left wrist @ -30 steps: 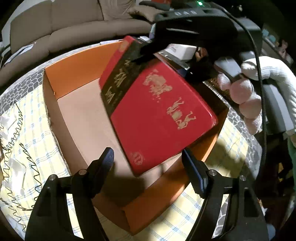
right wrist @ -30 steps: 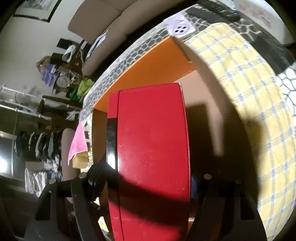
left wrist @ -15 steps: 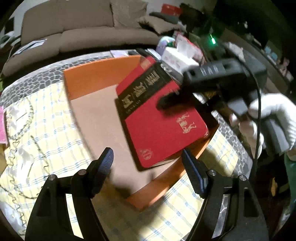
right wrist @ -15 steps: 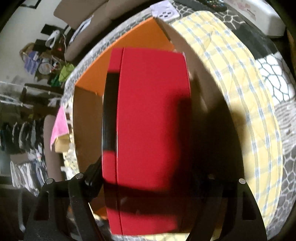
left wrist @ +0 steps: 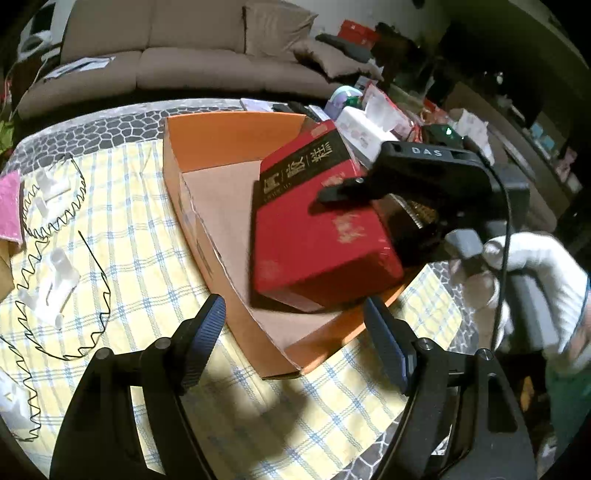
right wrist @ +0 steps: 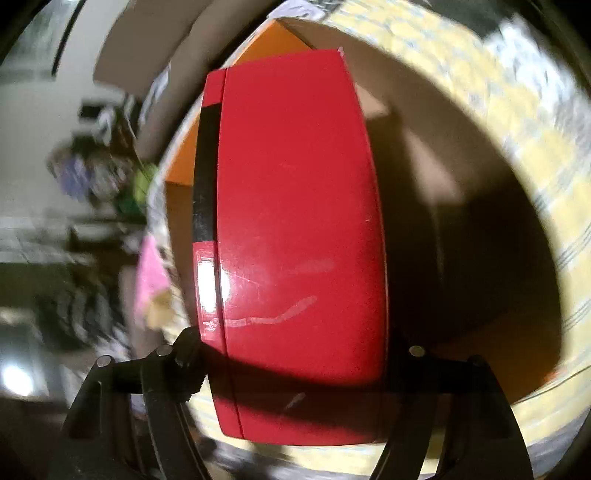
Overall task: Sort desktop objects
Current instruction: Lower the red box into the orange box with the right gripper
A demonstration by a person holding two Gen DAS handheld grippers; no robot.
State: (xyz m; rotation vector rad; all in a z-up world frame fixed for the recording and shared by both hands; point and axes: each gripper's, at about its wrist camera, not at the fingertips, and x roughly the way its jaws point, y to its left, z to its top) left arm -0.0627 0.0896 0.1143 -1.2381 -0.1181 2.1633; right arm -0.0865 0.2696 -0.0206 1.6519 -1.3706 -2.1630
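Just one red box (left wrist: 317, 236) clawed.

A beige sofa (left wrist: 177, 48) with cushions (left wrist: 273, 29) is seen behind the table. The table is covered by a yellow checked cloth (left wrist: 140, 266) over a grey pebble-patterned one (left wrist: 92, 129). Papers (left wrist: 79, 68) are laid on the sofa seat. A pink cloth (left wrist: 9, 206) is seen at the left edge.
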